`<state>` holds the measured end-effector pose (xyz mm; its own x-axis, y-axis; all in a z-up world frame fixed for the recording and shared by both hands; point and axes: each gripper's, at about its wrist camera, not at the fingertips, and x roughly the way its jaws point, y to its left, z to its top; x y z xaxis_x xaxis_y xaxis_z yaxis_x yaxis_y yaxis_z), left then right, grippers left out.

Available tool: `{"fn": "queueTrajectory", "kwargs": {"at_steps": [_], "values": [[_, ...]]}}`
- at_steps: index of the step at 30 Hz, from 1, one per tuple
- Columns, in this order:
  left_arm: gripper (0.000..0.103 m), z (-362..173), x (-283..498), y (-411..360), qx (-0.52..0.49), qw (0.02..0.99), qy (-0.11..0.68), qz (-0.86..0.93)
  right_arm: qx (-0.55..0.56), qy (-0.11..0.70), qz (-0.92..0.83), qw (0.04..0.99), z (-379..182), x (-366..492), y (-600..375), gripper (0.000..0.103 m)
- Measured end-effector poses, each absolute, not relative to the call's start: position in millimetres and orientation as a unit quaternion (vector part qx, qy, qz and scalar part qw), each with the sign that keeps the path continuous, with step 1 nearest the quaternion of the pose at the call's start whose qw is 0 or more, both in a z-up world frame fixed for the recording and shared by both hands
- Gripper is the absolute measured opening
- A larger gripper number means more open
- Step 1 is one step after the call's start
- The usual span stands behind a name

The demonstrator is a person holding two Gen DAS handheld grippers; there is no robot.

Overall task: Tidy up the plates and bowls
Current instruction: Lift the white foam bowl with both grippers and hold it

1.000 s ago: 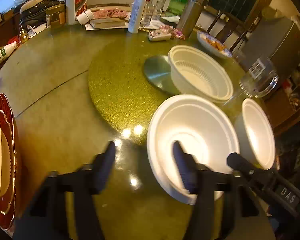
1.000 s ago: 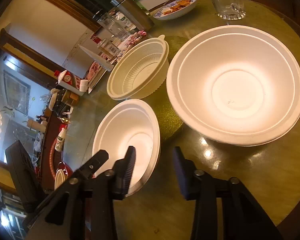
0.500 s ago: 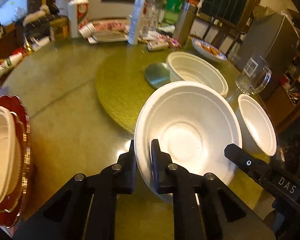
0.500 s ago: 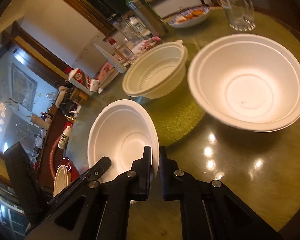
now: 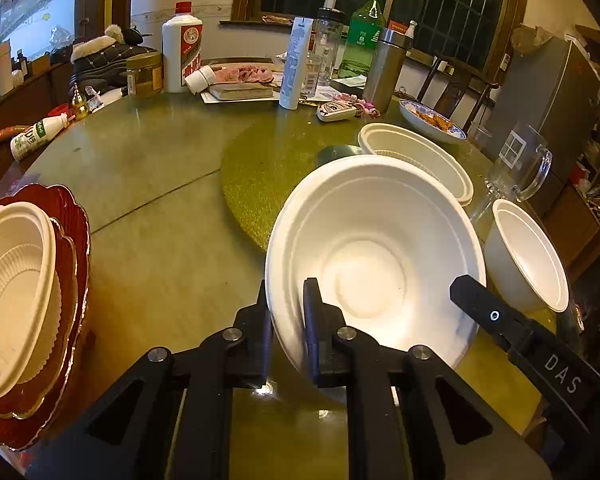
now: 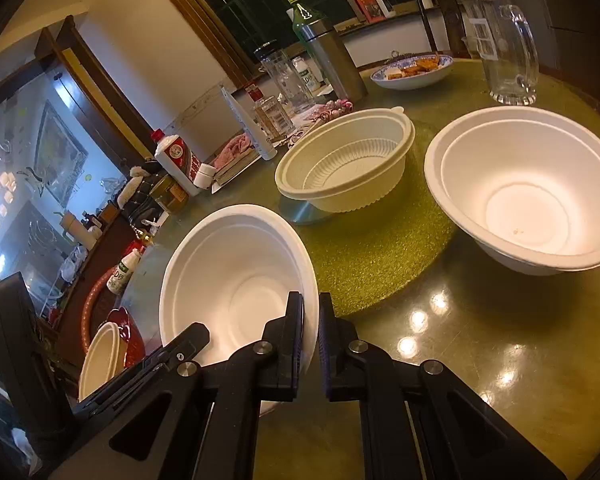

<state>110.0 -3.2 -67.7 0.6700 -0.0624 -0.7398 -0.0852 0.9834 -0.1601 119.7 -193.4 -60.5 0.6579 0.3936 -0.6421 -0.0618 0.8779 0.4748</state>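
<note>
- The left gripper [image 5: 286, 308] is clenched on the near rim of the big bowl [image 5: 372, 264], with one finger inside the wall and one outside.
- The big bowl is seen tilted at the lower centre of the left view, its far edge over the green mat [image 5: 260, 176]. Whether its base is clear of the table [image 5: 148, 248] cannot be told from here.
- The right gripper [image 6: 311, 316] is clamped on the rim of the small bowl [image 6: 236, 276], again one finger inside and one outside.
- The small bowl is seen at the lower left of the right view. In the left view it sits at the right edge, just beside the big bowl.
- In the right view the big bowl is placed at the right edge, with a shadow on the table beneath it.
- A ribbed bowl [image 5: 416, 160] is set on the mat behind the big bowl, at the upper centre of the right view.
- Red plates [image 5: 74, 220] are stacked at the left edge of the left view, and a cream bowl [image 5: 12, 288] is nested on them.
- A glass mug [image 5: 520, 164] is stood at the right, beyond the small bowl.
</note>
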Motion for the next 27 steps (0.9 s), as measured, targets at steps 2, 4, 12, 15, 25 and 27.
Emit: {"fn": "queueTrajectory", "kwargs": {"at_steps": [2,4,12,15,25,27], "values": [[0.012,-67.7,109.9,-3.3,-0.091,0.91,0.405,0.007,0.21,0.393,0.129,0.886,-61.4,120.6,-193.7,0.007],[0.012,-67.8,109.7,-4.8,-0.088,0.911,0.404,0.007,0.209,0.393,0.13,0.886,-62.4,120.2,-194.2,0.007],[0.012,-67.8,108.7,-5.7,-0.084,0.912,0.401,0.008,0.206,0.391,0.129,0.888,-62.7,119.9,-193.4,0.007],[0.012,-67.1,107.6,-5.1,-0.084,0.914,0.397,0.008,0.205,0.391,0.128,0.888,-63.1,119.9,-193.4,0.007],[0.012,-68.0,104.5,-6.2,-0.078,0.92,0.384,0.007,0.202,0.387,0.127,0.89,-62.9,120.6,-194.4,0.008],[0.012,-68.1,104.5,-6.3,-0.079,0.92,0.385,0.007,0.203,0.388,0.128,0.89,-63.2,121.4,-194.5,0.008]]}}
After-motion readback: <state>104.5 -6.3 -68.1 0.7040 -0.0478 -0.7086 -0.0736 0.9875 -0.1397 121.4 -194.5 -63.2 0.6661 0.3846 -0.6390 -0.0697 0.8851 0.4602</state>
